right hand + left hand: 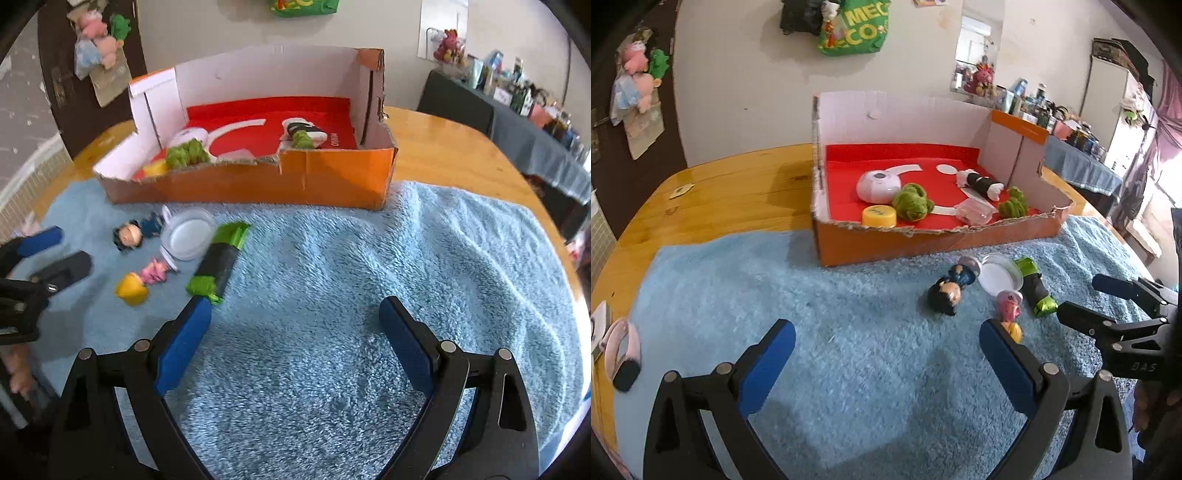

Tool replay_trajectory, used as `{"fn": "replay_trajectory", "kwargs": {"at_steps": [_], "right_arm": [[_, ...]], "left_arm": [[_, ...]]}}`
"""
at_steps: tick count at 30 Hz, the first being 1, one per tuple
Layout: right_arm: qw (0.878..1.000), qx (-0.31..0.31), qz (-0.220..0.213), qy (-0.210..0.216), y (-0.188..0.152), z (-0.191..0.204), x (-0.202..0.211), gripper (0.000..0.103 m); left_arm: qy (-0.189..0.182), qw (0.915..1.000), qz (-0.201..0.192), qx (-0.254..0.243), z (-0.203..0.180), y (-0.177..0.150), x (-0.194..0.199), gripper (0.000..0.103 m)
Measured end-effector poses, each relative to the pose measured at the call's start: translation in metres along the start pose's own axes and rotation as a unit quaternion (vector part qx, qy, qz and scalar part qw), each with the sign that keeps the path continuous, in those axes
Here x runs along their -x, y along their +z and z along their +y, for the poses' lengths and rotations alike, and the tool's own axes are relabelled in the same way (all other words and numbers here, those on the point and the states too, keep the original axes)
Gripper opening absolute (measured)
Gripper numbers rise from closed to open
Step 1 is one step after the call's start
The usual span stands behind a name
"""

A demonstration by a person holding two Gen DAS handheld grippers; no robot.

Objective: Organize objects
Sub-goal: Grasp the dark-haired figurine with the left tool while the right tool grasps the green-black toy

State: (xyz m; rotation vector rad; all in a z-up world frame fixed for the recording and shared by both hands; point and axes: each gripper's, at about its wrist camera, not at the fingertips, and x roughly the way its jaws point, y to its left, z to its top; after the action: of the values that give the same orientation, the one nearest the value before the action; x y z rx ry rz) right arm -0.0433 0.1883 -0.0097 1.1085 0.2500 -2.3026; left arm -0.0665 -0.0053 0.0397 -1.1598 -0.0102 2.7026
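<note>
On the blue towel (pixel 849 332) lie a dark-haired figurine (pixel 949 290) (pixel 135 232), a clear round lid (pixel 1001 275) (pixel 188 238), a pink and yellow figurine (pixel 1010 312) (pixel 142 278) and a black roll with green ends (pixel 1036 290) (pixel 218 264). The orange box (pixel 923 242) (pixel 277 182) with red lining holds a white round device (pixel 879 186), a yellow cap (pixel 879 216), two green pompoms (pixel 912 203), a clear case (pixel 975 212) and a black-and-white roll (pixel 979 181). My left gripper (pixel 886 343) is open, its right finger beside the pink figurine. My right gripper (pixel 295 325) is open over bare towel, its left finger near the green roll's end.
The wooden table (pixel 720 192) carries the towel and box. A pink watch-like band (pixel 622 354) lies at the towel's left edge. Cluttered shelves (pixel 1071 125) stand behind on the right. A green bag (pixel 855 26) hangs on the wall.
</note>
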Motion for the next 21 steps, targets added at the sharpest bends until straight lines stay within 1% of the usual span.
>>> {"fn": "replay_trajectory", "kwargs": {"at_steps": [4, 7, 12, 16, 19, 21], "right_arm": [[1.000, 0.014, 0.000, 0.001, 0.009, 0.009, -0.002, 0.093], [1.000, 0.020, 0.008, 0.010, 0.014, 0.015, -0.008, 0.093], [0.999, 0.034, 0.018, 0.000, 0.019, 0.022, -0.017, 0.093], [0.999, 0.035, 0.021, -0.005, 0.021, 0.022, -0.022, 0.093], [0.999, 0.038, 0.021, -0.008, 0.022, 0.023, -0.022, 0.091], [0.999, 0.043, 0.018, -0.005, 0.022, 0.024, -0.022, 0.091]], "left_arm": [[-0.002, 0.9998, 0.006, -0.018, -0.003, 0.010, -0.006, 0.102], [-0.001, 0.9991, 0.014, -0.040, -0.006, 0.016, -0.011, 0.102], [-0.009, 0.9966, 0.030, -0.076, -0.013, 0.022, -0.022, 0.101], [-0.020, 0.9942, 0.044, -0.096, -0.019, 0.027, -0.033, 0.094], [-0.033, 0.9934, 0.051, -0.097, -0.021, 0.030, -0.039, 0.088], [-0.044, 0.9928, 0.055, -0.096, -0.021, 0.031, -0.041, 0.082]]}}
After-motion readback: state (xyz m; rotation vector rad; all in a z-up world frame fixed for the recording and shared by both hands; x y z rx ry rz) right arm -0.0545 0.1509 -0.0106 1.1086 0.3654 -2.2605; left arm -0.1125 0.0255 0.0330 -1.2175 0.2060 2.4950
